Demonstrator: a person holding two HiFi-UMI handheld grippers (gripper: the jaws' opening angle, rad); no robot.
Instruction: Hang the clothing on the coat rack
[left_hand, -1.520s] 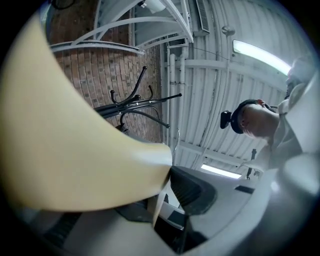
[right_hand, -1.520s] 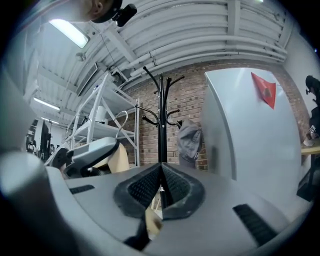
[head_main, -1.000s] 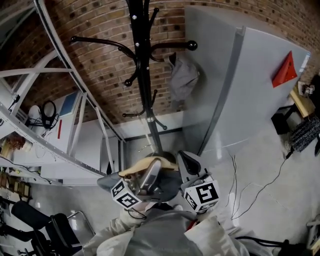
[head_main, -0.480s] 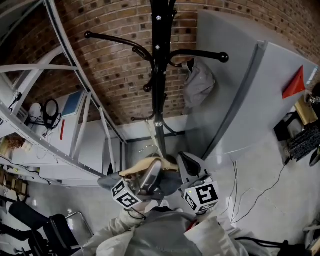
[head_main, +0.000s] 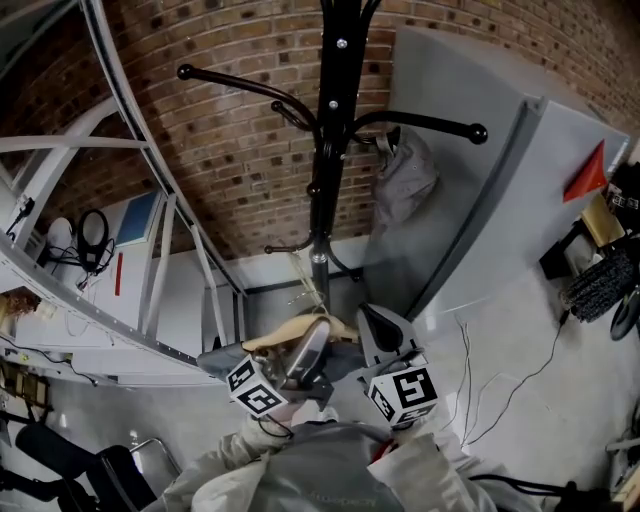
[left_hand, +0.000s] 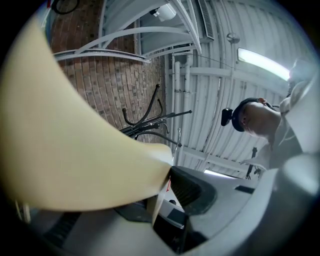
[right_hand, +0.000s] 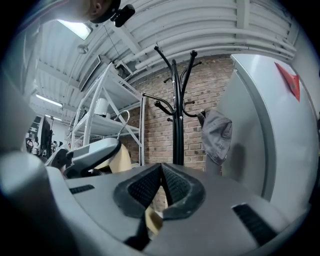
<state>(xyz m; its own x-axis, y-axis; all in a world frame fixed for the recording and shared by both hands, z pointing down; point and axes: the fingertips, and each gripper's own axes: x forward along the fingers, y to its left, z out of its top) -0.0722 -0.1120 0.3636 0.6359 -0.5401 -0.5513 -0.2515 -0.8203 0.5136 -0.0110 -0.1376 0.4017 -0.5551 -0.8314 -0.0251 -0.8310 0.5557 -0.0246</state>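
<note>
A black coat rack (head_main: 330, 150) stands against the brick wall, with a grey garment (head_main: 405, 180) hung on its right hook. Low in the head view, my left gripper (head_main: 300, 352) is shut on a pale wooden hanger (head_main: 295, 330), which fills the left gripper view (left_hand: 75, 150). Grey cloth (head_main: 215, 365) droops under the hanger. My right gripper (head_main: 380, 330) is beside it, jaws closed together, with a beige piece of the hanger (right_hand: 152, 220) caught between them. Both grippers are well short of the rack (right_hand: 175, 115); the grey garment (right_hand: 217, 135) hangs to its right.
A white metal shelving frame (head_main: 150, 200) stands left of the rack. A grey cabinet (head_main: 500, 200) with a red triangle stands to the right. Cables (head_main: 500, 380) trail over the floor at the right. A chair (head_main: 90, 470) is at the lower left.
The head view has swung, so the coat rack and its grey garment sit further right and nearer. Both grippers and the hanger keep the same hold and place.
</note>
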